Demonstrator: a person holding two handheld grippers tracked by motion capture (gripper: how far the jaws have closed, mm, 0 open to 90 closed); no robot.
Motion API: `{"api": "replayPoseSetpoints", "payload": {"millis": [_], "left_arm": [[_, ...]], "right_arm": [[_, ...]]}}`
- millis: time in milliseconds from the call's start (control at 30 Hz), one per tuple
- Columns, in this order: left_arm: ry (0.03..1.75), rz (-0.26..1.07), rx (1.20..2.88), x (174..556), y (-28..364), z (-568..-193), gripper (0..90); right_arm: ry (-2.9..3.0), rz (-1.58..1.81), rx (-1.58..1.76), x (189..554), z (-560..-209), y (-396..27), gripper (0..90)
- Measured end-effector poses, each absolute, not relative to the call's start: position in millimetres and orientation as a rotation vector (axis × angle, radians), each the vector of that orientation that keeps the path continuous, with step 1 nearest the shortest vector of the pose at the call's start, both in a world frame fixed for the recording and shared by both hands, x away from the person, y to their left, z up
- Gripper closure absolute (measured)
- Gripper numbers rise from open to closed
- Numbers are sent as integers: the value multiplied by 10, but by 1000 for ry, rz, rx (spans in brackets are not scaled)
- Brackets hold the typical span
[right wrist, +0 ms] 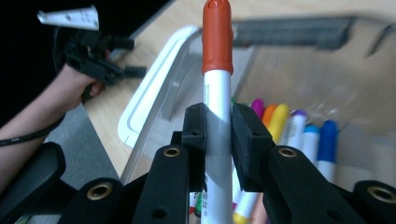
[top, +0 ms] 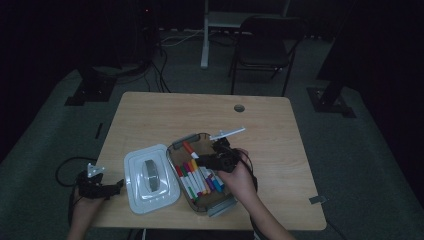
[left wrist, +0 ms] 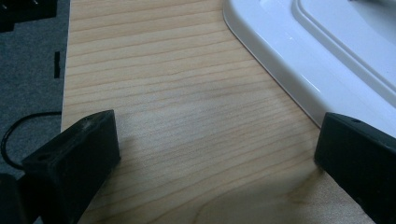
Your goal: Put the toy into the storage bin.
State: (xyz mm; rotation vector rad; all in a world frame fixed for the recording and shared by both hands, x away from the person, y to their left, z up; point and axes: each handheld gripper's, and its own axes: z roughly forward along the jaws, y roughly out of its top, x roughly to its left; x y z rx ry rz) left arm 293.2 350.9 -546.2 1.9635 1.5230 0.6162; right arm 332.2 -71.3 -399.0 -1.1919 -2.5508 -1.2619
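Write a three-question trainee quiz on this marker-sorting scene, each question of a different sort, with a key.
1. True or false: the right gripper has its jaws shut on the orange-capped marker.
2. Where does the white lid lie? A) on top of the clear box, B) on the table to the left of the clear box, C) on the floor.
3. Fill in: the left gripper has its jaws ____, with bare table between them.

Key: 1 true. 2 B, beside the clear box that holds the other markers. 3 open.
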Motion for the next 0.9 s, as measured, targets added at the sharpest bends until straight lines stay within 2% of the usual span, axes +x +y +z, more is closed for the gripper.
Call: {"api": "replayPoseSetpoints", "payload": {"millis": [300,900], "left_arm": [[1522,619,1964,2933,3509,-5463,5],[1522,617,1964,2932,3509,-5462,5]], "right_arm": [[-2622,-1014,-1083,3348,-4286,-346,767],[-2671,-675,-1002,3553,-4574,-36,757]]}}
